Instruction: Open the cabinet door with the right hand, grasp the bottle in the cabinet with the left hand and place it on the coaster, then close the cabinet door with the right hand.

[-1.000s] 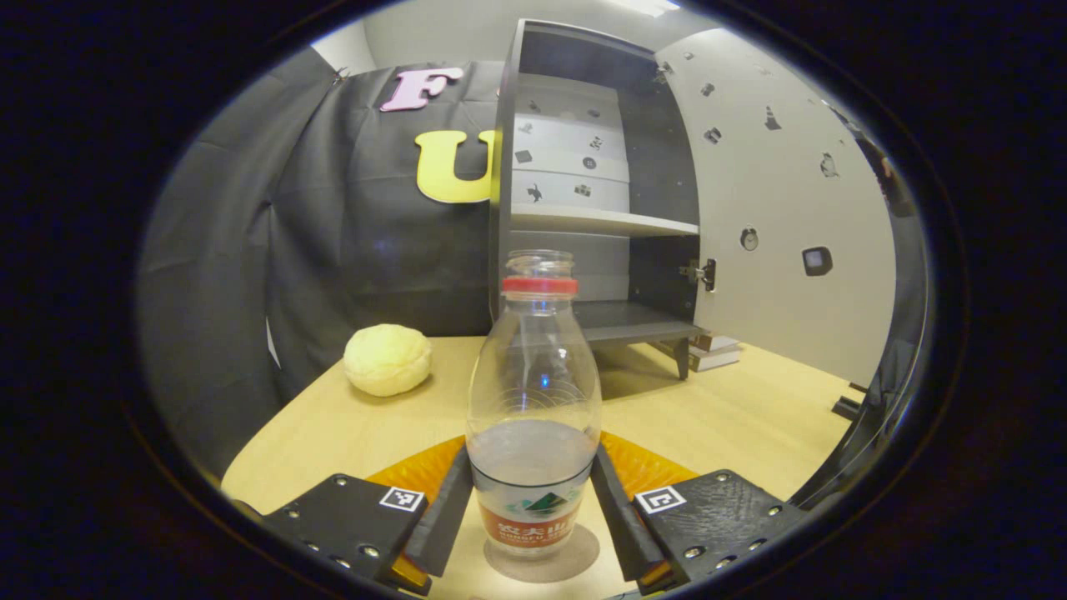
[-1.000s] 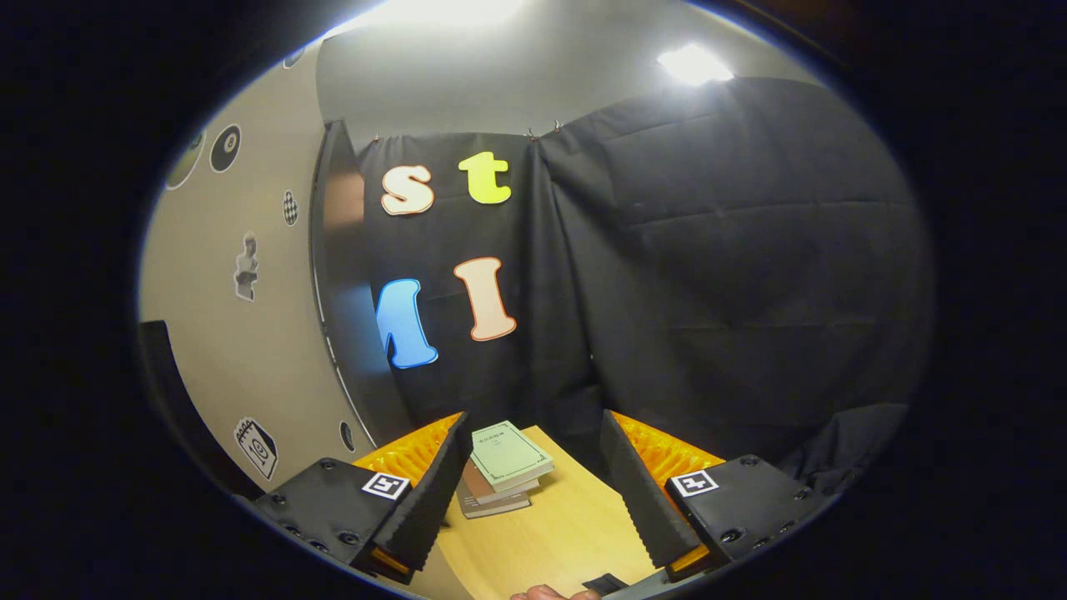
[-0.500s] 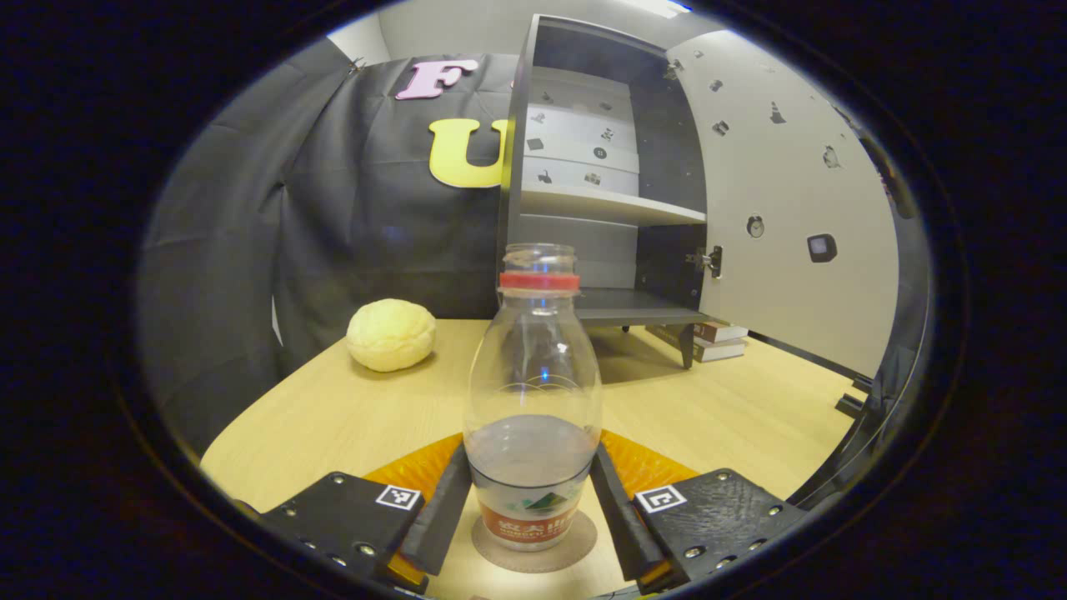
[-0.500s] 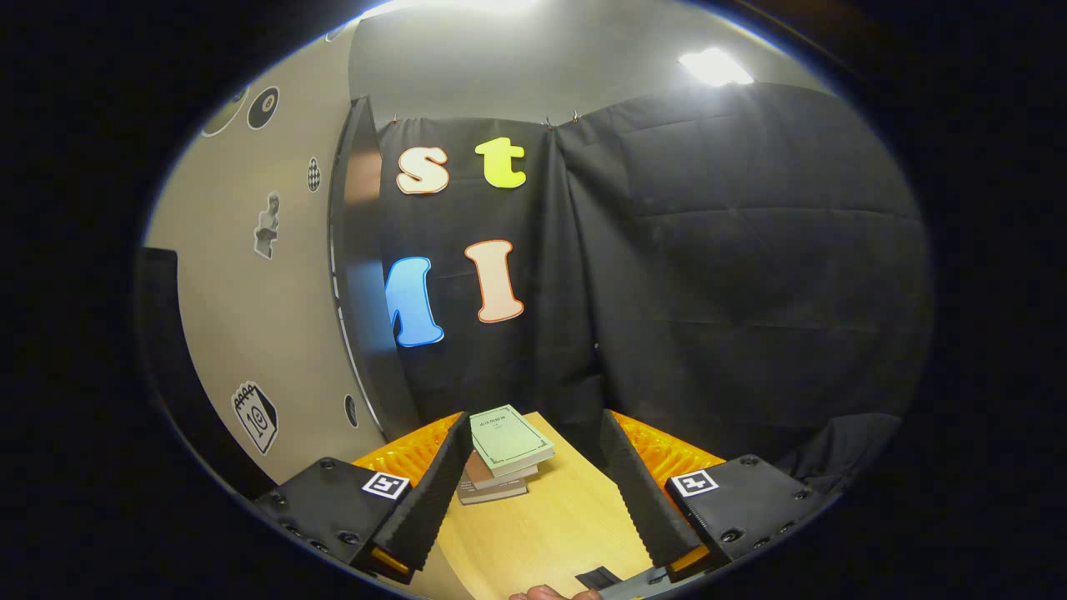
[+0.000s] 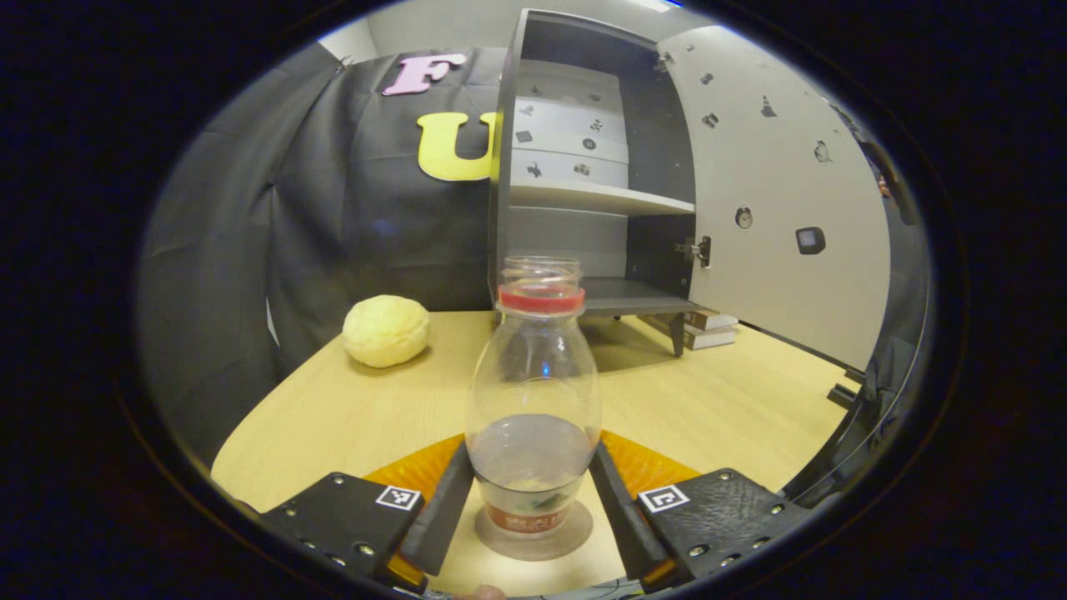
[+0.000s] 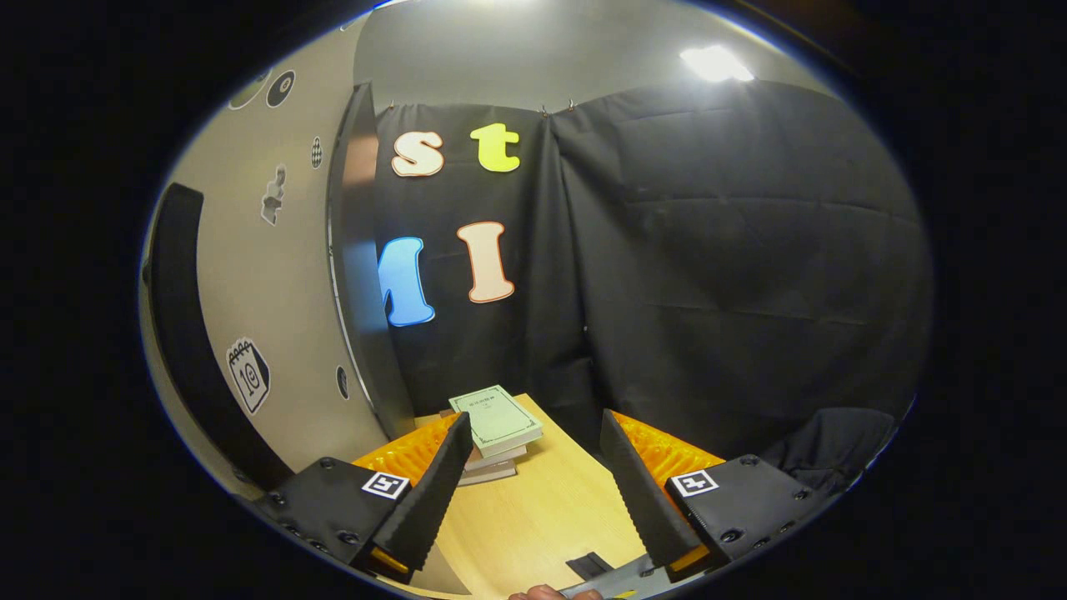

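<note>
Staged recording booth, not a home. Black cloth wall [image 6: 733, 250] drapes behind a wooden bench [image 5: 717, 408]. Small sticker-dotted cabinet [image 5: 583, 167] and stacked books [image 6: 496, 421] serve as props.

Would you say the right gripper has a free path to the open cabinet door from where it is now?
Probably yes: the right gripper is open and holds nothing, and the cabinet door stands just to its left with nothing between them.

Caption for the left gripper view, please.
Left gripper sets bottle on coaster; cabinet door open.

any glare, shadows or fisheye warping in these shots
Right gripper view: a ceiling light blows out to white glare, and the cabinet door bows with the lens. Left gripper view: even light, soft shadow under the cabinet, sharp bottle, curved table edge.
</note>
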`<state>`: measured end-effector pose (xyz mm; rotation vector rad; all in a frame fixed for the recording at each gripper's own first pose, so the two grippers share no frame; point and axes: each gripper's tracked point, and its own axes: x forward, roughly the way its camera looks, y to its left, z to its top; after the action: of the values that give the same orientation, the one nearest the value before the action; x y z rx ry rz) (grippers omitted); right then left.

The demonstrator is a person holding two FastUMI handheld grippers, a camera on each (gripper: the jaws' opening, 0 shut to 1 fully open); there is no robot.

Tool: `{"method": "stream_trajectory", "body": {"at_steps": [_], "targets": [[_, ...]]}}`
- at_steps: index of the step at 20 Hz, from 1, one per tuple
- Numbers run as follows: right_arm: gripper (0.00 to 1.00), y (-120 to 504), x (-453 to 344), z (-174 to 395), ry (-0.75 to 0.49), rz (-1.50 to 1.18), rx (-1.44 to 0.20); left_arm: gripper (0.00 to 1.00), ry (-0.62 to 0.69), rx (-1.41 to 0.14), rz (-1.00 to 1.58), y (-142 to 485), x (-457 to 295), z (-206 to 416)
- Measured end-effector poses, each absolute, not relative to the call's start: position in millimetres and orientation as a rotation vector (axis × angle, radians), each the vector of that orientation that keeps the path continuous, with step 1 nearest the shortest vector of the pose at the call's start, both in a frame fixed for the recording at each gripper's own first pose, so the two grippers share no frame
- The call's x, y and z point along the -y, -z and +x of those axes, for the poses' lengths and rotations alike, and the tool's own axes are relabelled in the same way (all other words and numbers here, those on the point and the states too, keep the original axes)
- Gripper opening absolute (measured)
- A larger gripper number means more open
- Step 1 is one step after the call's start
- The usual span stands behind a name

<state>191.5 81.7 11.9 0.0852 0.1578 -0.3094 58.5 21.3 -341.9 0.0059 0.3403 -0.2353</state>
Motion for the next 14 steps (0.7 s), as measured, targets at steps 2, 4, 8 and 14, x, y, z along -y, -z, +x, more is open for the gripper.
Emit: {"method": "stream_trajectory", "body": {"at_steps": [2, 4, 8, 14], "targets": [[0.92, -7, -81, 189, 0.315, 0.080, -0.169, 0.80, 0.221, -0.341, 0.001, 342, -22, 59], [0.98, -6, -81, 186, 0.310, 0.082, -0.172, 0.77, 0.228, -0.347, -0.003, 342, -21, 58], [0.98, 1, -75, 191, 0.295, 0.098, -0.171, 0.80, 0.238, -0.367, 0.043, 345, -22, 56], [0.98, 18, -70, 204, 0.231, 0.094, -0.202, 0.81, 0.169, -0.441, 0.020, 348, -26, 55]]}}
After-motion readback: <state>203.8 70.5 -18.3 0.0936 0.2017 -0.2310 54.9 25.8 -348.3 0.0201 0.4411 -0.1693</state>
